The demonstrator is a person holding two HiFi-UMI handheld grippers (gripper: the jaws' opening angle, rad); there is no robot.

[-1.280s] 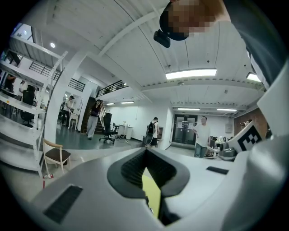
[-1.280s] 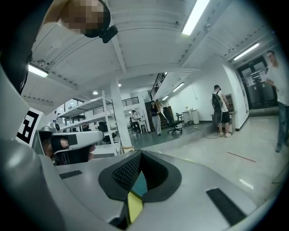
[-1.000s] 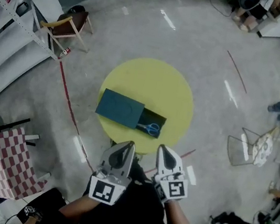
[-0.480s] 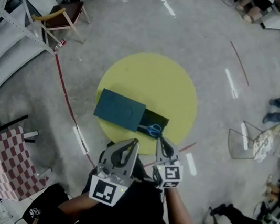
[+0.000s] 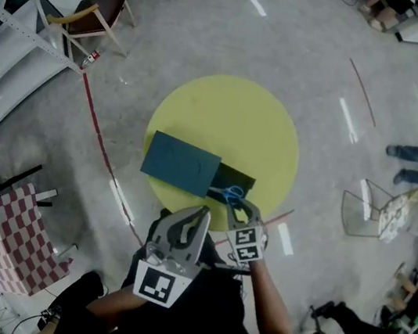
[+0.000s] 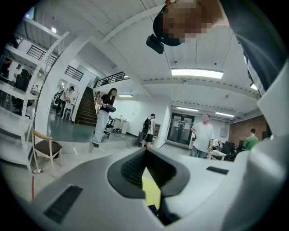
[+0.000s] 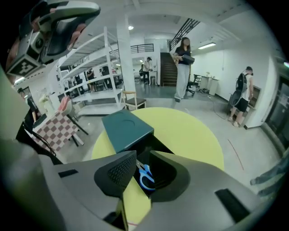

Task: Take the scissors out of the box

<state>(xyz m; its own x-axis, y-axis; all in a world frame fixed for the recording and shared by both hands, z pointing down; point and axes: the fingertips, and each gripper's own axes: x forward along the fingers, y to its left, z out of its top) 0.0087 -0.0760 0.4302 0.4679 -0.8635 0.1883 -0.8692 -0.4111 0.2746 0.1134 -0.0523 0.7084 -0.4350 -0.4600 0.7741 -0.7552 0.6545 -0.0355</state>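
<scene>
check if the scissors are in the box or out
in: the blue-handled scissors lie inside the slid-open tray of the dark box

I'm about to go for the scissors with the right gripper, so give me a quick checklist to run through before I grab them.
1. Scissors reachable: ok. The blue-handled scissors lie in the open end of the box.
2. Right gripper lined up: ok. The scissors show between its jaws in the right gripper view.
3. Jaws apart: ok. They are opening, and the pads press on nothing.
4. Grip on the scissors: not ok. No contact yet.
5. Left gripper out of the way: ok. It is shut, empty and short of the box.
6. Box braced against sliding: not ok. Nothing holds it.
</scene>
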